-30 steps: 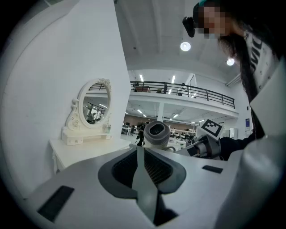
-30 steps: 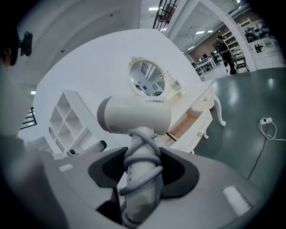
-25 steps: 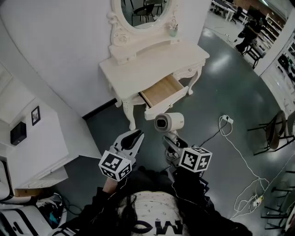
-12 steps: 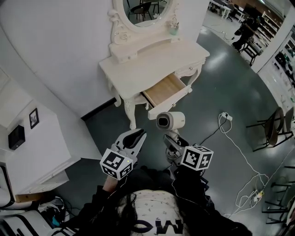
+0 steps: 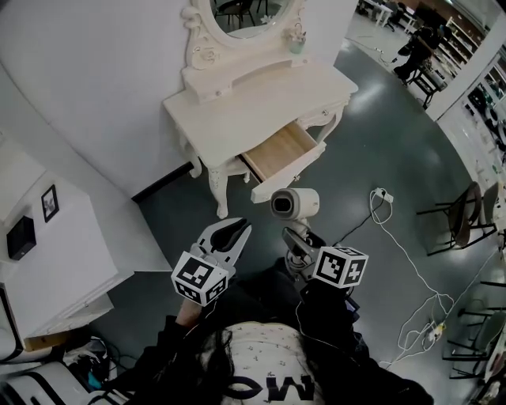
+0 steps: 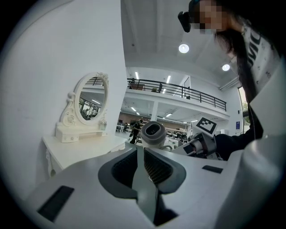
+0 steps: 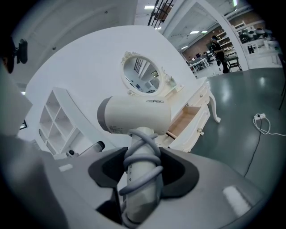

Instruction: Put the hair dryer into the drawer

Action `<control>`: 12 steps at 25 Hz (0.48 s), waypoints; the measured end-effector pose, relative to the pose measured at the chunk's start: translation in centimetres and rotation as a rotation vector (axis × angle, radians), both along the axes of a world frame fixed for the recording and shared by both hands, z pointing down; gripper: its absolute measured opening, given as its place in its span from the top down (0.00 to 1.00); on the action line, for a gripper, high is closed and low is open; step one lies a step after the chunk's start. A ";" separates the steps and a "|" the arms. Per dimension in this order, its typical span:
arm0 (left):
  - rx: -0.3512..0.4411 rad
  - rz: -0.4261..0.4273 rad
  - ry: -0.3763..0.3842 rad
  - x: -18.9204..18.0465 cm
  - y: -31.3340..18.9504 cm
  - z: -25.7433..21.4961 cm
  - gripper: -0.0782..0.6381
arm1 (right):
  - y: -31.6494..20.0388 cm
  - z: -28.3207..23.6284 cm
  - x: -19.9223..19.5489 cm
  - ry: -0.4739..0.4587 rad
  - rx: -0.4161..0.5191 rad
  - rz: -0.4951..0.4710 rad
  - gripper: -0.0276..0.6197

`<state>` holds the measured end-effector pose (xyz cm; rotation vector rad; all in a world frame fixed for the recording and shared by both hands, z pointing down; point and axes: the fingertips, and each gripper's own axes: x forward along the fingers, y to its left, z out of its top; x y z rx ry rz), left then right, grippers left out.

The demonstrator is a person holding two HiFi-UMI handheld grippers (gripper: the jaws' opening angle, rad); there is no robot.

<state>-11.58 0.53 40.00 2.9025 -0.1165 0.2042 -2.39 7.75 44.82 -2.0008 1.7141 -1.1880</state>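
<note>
A white hair dryer (image 5: pixel 294 203) with its grey cord wound round the handle stands upright in my right gripper (image 5: pixel 299 240), which is shut on that handle. In the right gripper view the dryer (image 7: pixel 138 114) fills the middle, the handle clamped in the gripper (image 7: pixel 143 157). The open wooden drawer (image 5: pixel 286 179) of the white dressing table (image 5: pixel 237 119) lies just beyond the dryer, empty as far as I can see. My left gripper (image 5: pixel 232 229) hangs to the left of the dryer, shut with nothing in it. From the left gripper (image 6: pixel 139 150) I see the dryer's nozzle (image 6: pixel 153 134).
An oval mirror (image 5: pixel 245 12) tops the table against a white wall. A white cable (image 5: pixel 395 237) trails over the dark floor at the right, near a chair (image 5: pixel 466 221). A white shelf unit (image 5: pixel 47 237) stands at the left.
Both grippers have edged a little toward the dressing table, the dryer still held in the right one. The head view has shifted slightly.
</note>
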 end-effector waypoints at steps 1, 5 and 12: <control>-0.002 -0.003 0.000 0.2 -0.2 0.1 0.82 | -0.3 0.1 0.3 -0.001 -0.003 -0.002 0.61; -0.009 -0.026 0.000 1.7 -1.4 0.4 0.82 | -1.7 0.5 2.1 -0.011 -0.007 -0.025 0.61; -0.001 -0.084 -0.035 6.5 -4.0 1.7 0.82 | -4.5 2.7 7.5 -0.039 -0.030 -0.086 0.61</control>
